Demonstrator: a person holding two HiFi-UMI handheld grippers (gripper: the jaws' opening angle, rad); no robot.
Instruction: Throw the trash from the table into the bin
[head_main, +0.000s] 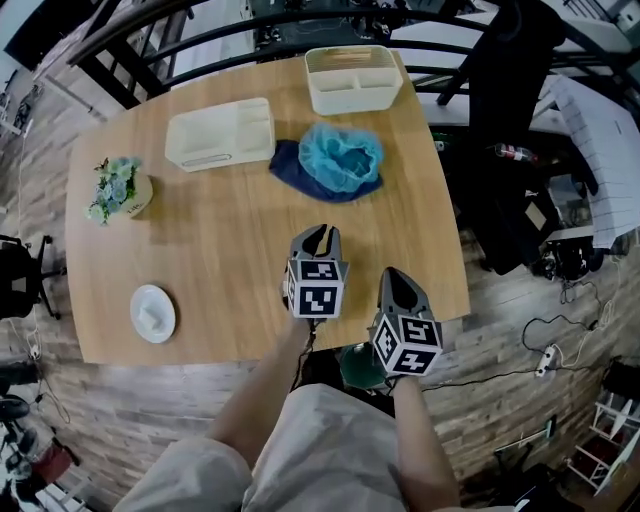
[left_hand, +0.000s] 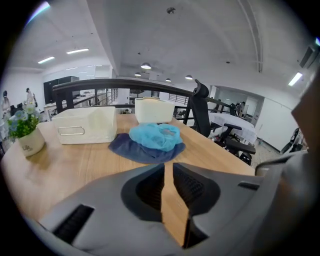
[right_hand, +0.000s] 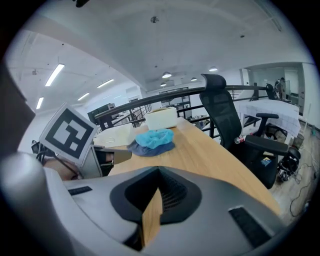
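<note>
My left gripper (head_main: 316, 232) is open a crack and my right gripper (head_main: 396, 274) is closed. Both are empty. The blue cap (head_main: 342, 155) lies on the bench (head_main: 230, 225) ahead of them, so I think it has yet to go in the bin (head_main: 357, 366) below them.

Left tongs (head_main: 318, 232) slightly apart, empty, right tongs (head_main: 395, 278) closed, both angled downward

My left gripper (head_main: 318, 235) hangs over the bench (head_main: 230, 250) near its front edge, my right gripper (head_main: 396, 278) just beside it. Ahead, a blue hair net (head_main: 342, 155) lies on a dark cloth (head_main: 290, 170), near a cream tray (head_main: 220, 133) and a cream basket (head_main: 352, 80).
</note>
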